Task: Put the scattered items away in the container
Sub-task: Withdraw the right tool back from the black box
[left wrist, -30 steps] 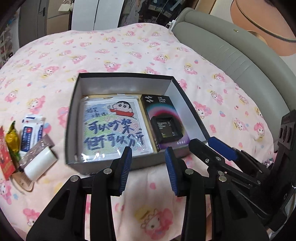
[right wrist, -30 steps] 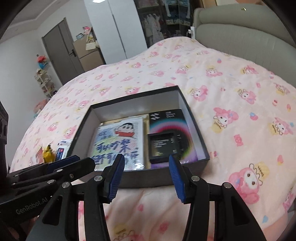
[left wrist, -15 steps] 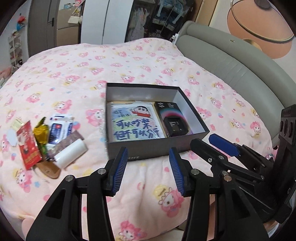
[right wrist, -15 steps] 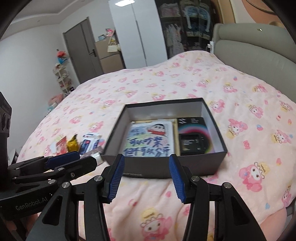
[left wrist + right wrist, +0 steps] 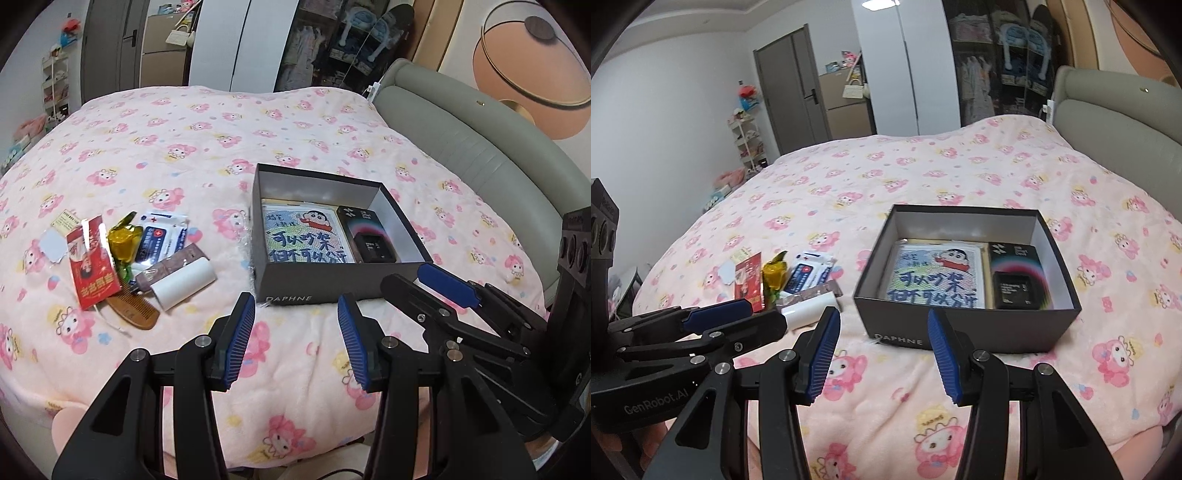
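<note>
1. The container, a dark grey open cardboard box (image 5: 332,284) with a white interior and the word DAPHNE on its near wall, rests on the bed (image 5: 184,147), which is covered by a pink cartoon-print blanket.
2. Already in the box, side by side: a flat square picture with a cartoon boy and handwritten characters (image 5: 304,236), and to its right a black packaged device with a rainbow arc on its wrapper (image 5: 369,240). By this evidence, the task appears partly done.
3. Left outside, in one cluster on the bed to the left of the box and apart from it: a white cylindrical roll (image 5: 184,282), a brown sachet (image 5: 171,264), a blue-and-white wipes packet (image 5: 162,234), a yellow foil-wrapped sweet (image 5: 123,240), a red printed packet (image 5: 90,269), a brown wooden comb (image 5: 133,312) and a small pale card (image 5: 55,245). These overlap, and all remain to be moved.
4. The left gripper (image 5: 297,341) hovers above the bed short of the box, its blue-padded jaws spread wide and holding nothing.
5. The right gripper (image 5: 882,356) hovers likewise, jaws wide apart and empty.
6. Hard to make out: the comb is partly buried under the red packet and roll; print on the packets is illegible; the box's near wall may hide things on its floor.
</note>
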Tool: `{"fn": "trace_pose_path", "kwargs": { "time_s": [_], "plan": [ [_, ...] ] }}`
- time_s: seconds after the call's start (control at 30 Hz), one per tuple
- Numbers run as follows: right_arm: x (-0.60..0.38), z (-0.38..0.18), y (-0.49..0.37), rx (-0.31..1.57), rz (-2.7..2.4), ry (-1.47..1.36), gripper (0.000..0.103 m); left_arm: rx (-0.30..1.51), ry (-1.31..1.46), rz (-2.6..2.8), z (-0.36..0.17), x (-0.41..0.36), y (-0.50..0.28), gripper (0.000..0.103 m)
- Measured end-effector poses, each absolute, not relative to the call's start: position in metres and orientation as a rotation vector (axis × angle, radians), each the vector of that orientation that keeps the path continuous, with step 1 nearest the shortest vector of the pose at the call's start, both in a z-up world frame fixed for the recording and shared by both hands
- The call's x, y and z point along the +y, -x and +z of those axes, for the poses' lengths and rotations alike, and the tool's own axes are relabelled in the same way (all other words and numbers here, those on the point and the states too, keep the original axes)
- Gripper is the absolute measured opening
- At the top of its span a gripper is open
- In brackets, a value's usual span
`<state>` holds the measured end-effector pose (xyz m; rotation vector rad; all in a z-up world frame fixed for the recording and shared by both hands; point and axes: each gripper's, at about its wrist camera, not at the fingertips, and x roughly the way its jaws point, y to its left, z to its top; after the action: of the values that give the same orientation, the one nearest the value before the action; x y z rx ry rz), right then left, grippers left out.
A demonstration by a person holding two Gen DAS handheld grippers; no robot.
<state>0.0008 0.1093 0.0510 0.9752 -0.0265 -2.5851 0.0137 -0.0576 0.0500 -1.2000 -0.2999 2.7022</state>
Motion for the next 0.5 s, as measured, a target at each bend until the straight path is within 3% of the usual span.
{"fn": "trace_pose_path", "kwargs": {
  "time_s": [0.5],
  "plan": [
    [0.052, 0.042, -0.017, 0.099, -2.492, -0.980, 0.045, -0.394, 1.231, 2.776, 0.033, -0.110, -0.051, 0.048]
  ]
}}
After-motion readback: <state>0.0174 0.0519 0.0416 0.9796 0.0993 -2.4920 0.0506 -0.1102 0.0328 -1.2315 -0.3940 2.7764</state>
